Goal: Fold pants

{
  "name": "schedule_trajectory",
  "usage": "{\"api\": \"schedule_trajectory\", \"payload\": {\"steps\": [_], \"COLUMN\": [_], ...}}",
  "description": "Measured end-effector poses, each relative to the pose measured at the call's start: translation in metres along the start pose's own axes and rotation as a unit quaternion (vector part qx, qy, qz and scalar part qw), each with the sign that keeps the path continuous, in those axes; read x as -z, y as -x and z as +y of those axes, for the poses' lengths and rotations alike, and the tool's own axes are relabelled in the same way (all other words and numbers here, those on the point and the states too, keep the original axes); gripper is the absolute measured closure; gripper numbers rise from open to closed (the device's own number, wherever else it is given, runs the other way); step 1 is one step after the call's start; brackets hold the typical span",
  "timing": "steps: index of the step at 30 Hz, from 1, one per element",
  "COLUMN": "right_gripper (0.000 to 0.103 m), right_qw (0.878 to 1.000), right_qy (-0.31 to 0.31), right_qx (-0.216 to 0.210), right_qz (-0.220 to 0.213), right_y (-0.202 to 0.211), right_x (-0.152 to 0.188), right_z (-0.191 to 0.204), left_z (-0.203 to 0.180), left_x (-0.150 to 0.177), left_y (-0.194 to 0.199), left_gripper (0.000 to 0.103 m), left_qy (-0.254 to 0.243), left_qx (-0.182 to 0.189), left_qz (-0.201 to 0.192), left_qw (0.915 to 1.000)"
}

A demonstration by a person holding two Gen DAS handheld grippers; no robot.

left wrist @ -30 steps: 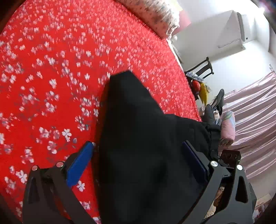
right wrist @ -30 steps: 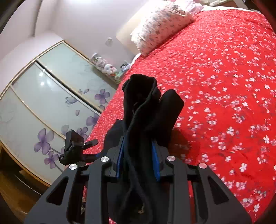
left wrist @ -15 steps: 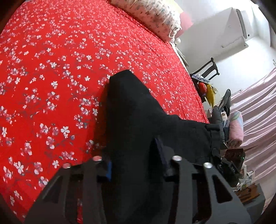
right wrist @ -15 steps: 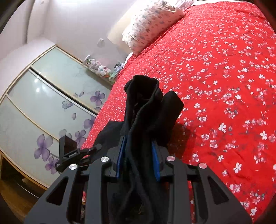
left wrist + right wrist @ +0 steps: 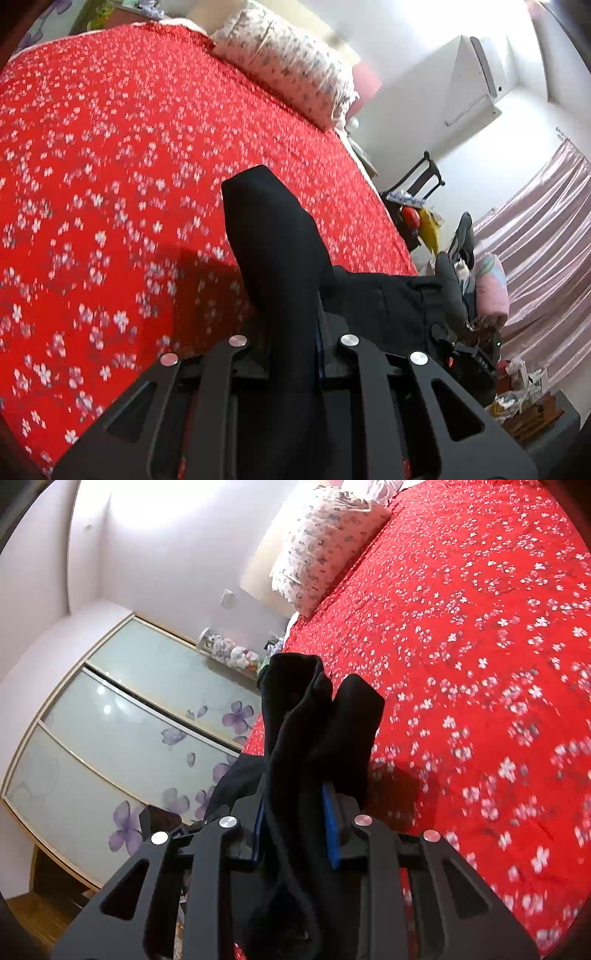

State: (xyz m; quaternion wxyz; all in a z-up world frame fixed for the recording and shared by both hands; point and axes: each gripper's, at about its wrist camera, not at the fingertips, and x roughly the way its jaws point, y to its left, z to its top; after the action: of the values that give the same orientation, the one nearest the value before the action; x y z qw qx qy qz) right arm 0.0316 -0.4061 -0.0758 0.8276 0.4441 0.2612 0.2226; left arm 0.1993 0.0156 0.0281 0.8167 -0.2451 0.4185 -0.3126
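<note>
The black pants (image 5: 273, 243) hang over a red bedspread with white flowers (image 5: 110, 155). My left gripper (image 5: 293, 354) is shut on a fold of the pants, which stands up past its fingers; more black cloth (image 5: 391, 299) trails off to the right. My right gripper (image 5: 295, 830) is shut on another bunched part of the pants (image 5: 314, 723), between its blue pads (image 5: 330, 823). Both grippers hold the cloth lifted above the bed (image 5: 480, 646).
A floral pillow (image 5: 284, 66) lies at the head of the bed and shows in the right wrist view (image 5: 325, 535). A wardrobe with flowered glass doors (image 5: 129, 731) stands to one side. A dark chair (image 5: 417, 184), clutter and pink curtains (image 5: 546, 236) stand on the other.
My left gripper has shut on the pants, from wide open a second ago. Both grippers have lifted the cloth up from the bed. The right gripper kept its hold.
</note>
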Motion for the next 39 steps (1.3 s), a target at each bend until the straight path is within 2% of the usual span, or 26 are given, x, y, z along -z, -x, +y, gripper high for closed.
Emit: {"api": "schedule_trajectory", "payload": {"steps": [6, 10, 13, 14, 15, 16, 18, 20, 21, 23, 25, 26, 29, 30, 31, 32, 34, 36, 39], "right_gripper": [0.077, 0.077, 0.076, 0.074, 0.068, 0.06, 0.053, 0.053, 0.053, 0.052, 0.041, 0.04, 0.039, 0.033, 0.022, 0.02, 0.021, 0.021, 0.021], "right_qw": [1.0, 0.999, 0.997, 0.996, 0.994, 0.992, 0.986, 0.98, 0.978, 0.984, 0.993, 0.995, 0.996, 0.996, 0.996, 0.995, 0.991, 0.994, 0.995], "right_qy": [-0.01, -0.016, -0.021, -0.023, -0.024, -0.023, -0.017, -0.013, -0.009, 0.003, 0.017, 0.027, 0.071, 0.075, 0.069, 0.06, 0.03, 0.002, -0.016], "right_qx": [-0.003, 0.031, 0.073, 0.085, 0.106, 0.122, 0.167, 0.19, 0.191, 0.146, 0.082, 0.065, 0.048, 0.052, 0.063, 0.078, 0.118, 0.102, 0.091], "right_qz": [-0.009, -0.008, -0.006, -0.003, -0.001, -0.002, -0.023, -0.062, -0.083, -0.107, -0.082, -0.068, -0.025, -0.012, 0.007, 0.02, 0.047, 0.041, 0.037], "right_y": [-0.009, -0.015, -0.018, -0.018, -0.017, -0.016, -0.007, 0.008, 0.017, 0.032, 0.03, 0.026, 0.007, 0.001, -0.007, -0.011, -0.025, -0.026, -0.023], "right_x": [-0.015, -0.017, -0.015, -0.014, -0.014, -0.013, -0.012, -0.012, -0.012, -0.011, -0.007, -0.005, 0.005, 0.007, 0.01, 0.01, 0.01, 0.009, 0.009], "right_z": [-0.008, -0.02, -0.025, -0.025, -0.024, -0.023, -0.02, -0.015, -0.01, 0.001, 0.013, 0.019, 0.035, 0.037, 0.034, 0.027, 0.007, -0.005, -0.01], "left_z": [0.005, 0.019, 0.038, 0.045, 0.049, 0.053, 0.057, 0.055, 0.05, 0.032, 0.012, 0.0, -0.02, -0.022, -0.02, -0.014, 0.004, 0.013, 0.012], "left_x": [-0.012, -0.013, -0.01, -0.009, -0.008, -0.008, -0.008, -0.007, -0.006, -0.004, 0.002, 0.006, 0.016, 0.016, 0.017, 0.018, 0.018, 0.018, 0.016], "left_y": [-0.006, -0.023, -0.032, -0.031, -0.029, -0.026, -0.012, 0.008, 0.017, 0.032, 0.038, 0.037, 0.022, 0.015, 0.004, -0.004, -0.026, -0.033, -0.034], "left_gripper": [0.087, 0.086, 0.068, 0.055, 0.043, 0.039, 0.029, 0.027, 0.024, 0.015, 0.007, 0.007, 0.005, 0.004, 0.003, 0.003, 0.004, 0.004, 0.002], "left_qy": [0.027, 0.051, 0.096, 0.117, 0.13, 0.138, 0.151, 0.144, 0.131, 0.08, 0.024, -0.005, -0.046, -0.049, -0.046, -0.035, 0.004, 0.024, 0.023], "left_qx": [0.006, -0.02, -0.043, -0.047, -0.052, -0.056, -0.07, -0.077, -0.075, -0.058, -0.031, -0.013, 0.012, 0.01, -0.003, -0.018, -0.03, -0.022, -0.028], "left_qz": [-0.023, -0.01, 0.005, 0.007, 0.006, 0.001, -0.023, -0.055, -0.068, -0.087, -0.083, -0.073, -0.032, -0.019, 0.001, 0.017, 0.057, 0.057, 0.057], "left_qw": [0.9994, 0.9984, 0.9944, 0.9919, 0.9901, 0.9888, 0.9857, 0.985, 0.9862, 0.9913, 0.9958, 0.9973, 0.9984, 0.9986, 0.9989, 0.9991, 0.9979, 0.9978, 0.9977]}}
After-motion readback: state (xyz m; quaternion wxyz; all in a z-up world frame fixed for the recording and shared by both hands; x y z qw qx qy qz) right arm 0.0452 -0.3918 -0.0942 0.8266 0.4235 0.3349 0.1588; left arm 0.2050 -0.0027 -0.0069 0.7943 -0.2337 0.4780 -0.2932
